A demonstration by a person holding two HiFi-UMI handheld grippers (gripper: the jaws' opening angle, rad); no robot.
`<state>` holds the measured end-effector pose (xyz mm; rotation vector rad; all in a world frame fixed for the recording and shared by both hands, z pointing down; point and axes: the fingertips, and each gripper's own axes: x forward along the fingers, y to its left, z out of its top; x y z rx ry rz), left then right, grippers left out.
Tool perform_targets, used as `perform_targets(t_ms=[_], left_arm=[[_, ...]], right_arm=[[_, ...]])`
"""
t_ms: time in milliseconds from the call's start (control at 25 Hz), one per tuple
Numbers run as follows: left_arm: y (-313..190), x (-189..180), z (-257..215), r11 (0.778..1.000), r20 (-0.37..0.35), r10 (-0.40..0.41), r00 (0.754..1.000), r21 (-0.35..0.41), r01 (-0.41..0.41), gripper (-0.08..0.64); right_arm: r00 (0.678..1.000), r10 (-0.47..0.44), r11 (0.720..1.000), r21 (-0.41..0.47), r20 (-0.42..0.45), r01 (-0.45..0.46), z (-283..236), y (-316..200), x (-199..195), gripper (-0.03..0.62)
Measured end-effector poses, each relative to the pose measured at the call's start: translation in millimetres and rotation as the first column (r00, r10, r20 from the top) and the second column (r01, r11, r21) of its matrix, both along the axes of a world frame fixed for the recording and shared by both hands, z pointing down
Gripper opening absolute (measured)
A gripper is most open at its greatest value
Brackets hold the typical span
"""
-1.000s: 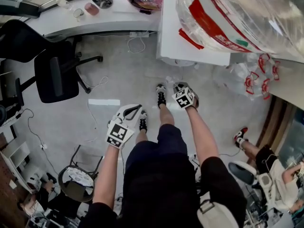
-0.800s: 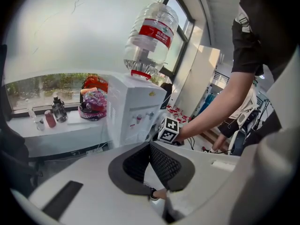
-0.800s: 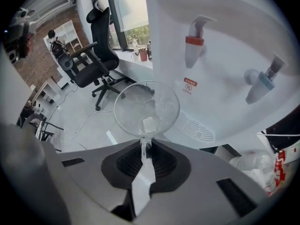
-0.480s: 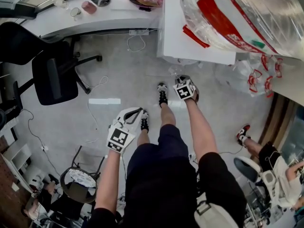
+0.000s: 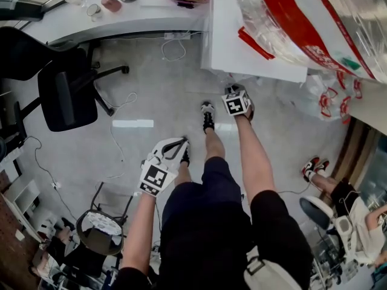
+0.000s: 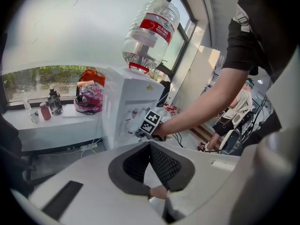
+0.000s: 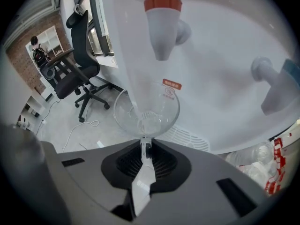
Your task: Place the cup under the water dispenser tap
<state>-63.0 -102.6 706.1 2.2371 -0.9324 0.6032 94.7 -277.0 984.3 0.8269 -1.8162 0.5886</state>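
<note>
The right gripper (image 7: 146, 143) is closed on the near rim of a clear plastic disposable cup (image 7: 146, 112), pinching the thin wall between its two jaws. The cup is held out in front of the gripper, close to the white front panel of the white water dispenser (image 6: 124, 104). It sits below the red-capped white tap (image 7: 162, 25), clear of the nozzle, and above the white slotted drip grille (image 7: 187, 138). It looks empty. A second white tap with a blue cap (image 7: 274, 90) sticks out further to the right, well apart from the cup.

The left gripper (image 6: 150, 145) hangs lower, beside the person's left leg, away from the dispenser. Its black ribbed pads meet at the tips and nothing is between them.

A large clear water bottle with a red label (image 6: 151, 29) stands upside down on top of the dispenser. To the left of the dispenser runs a long white worktop (image 5: 145, 14), and a black office chair (image 5: 63, 98) stands on the grey floor (image 5: 157, 101) in front of it.
</note>
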Motion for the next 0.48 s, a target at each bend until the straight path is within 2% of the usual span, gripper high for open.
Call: perform_targets(t_ms=[80, 320, 480], left_arm=[[2.3, 1.9, 1.5, 1.000, -0.012, -0.010, 1.000, -0.019, 0.010, -0.002], [-0.7, -1.0, 5.2, 1.000, -0.012, -0.023, 1.000, 0.001, 0.023, -0.002], [5.7, -3.2, 12.2, 0.999, -0.011, -0.033, 0.999, -0.012, 0.033, -0.002]], right_arm=[[1.000, 0.010, 1.000, 0.010, -0.001, -0.010, 5.5, -5.8, -0.4, 0.018], [1.000, 0.018, 0.999, 0.026, -0.004, -0.018, 14.9, -20.5, -6.0, 0.018], [0.999, 0.033, 0.999, 0.009, -0.018, -0.033, 22.4, -22.4, -4.6, 0.018]])
